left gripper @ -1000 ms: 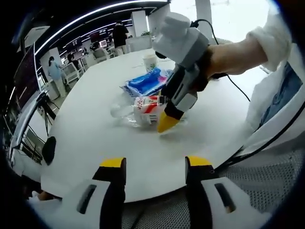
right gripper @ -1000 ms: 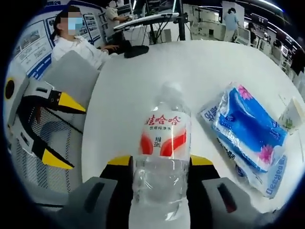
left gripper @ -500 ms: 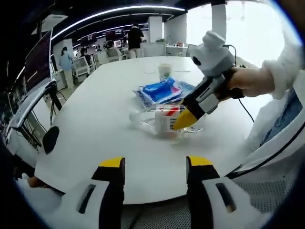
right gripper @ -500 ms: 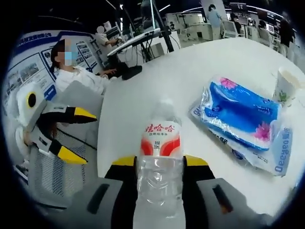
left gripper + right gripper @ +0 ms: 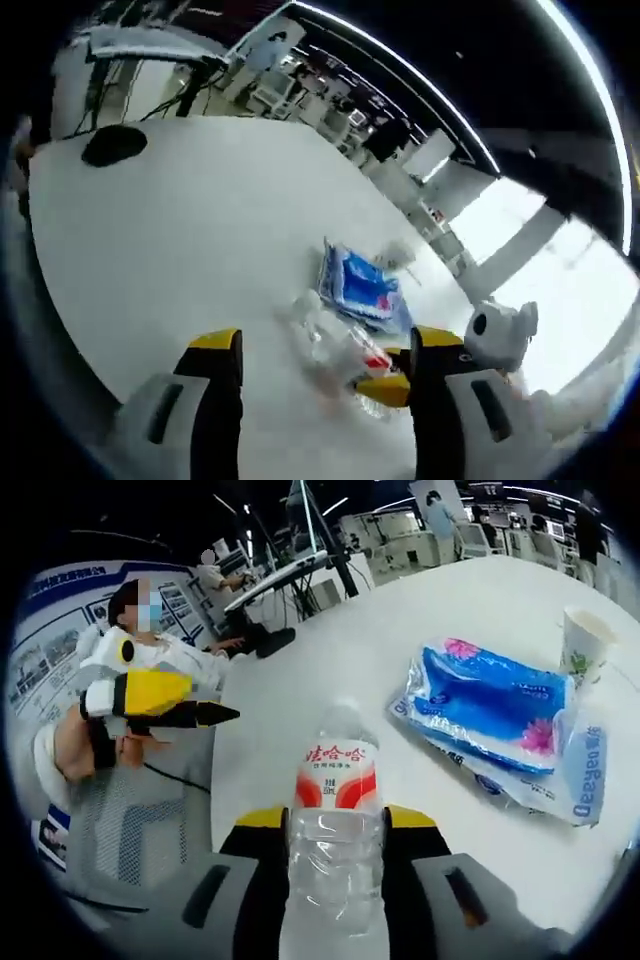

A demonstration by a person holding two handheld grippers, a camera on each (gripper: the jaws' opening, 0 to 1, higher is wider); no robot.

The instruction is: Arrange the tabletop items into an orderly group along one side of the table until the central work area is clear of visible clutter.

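Jaws of the right gripper (image 5: 335,825) pinch a clear water bottle (image 5: 337,810) (red-and-white label) above the white counter (image 5: 470,620), near a blue tissue pack (image 5: 490,705) and paper cup (image 5: 585,640). The left gripper (image 5: 325,355) hangs over the counter, jaws spread, gripping nothing.

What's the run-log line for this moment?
right hand-held gripper: shut on water bottle | left hand-held gripper: open, nothing held | tissue pack, paper cup: on table

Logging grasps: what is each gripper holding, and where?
Right gripper clamps the clear plastic water bottle around its lower body. Left gripper is open and holds nothing.
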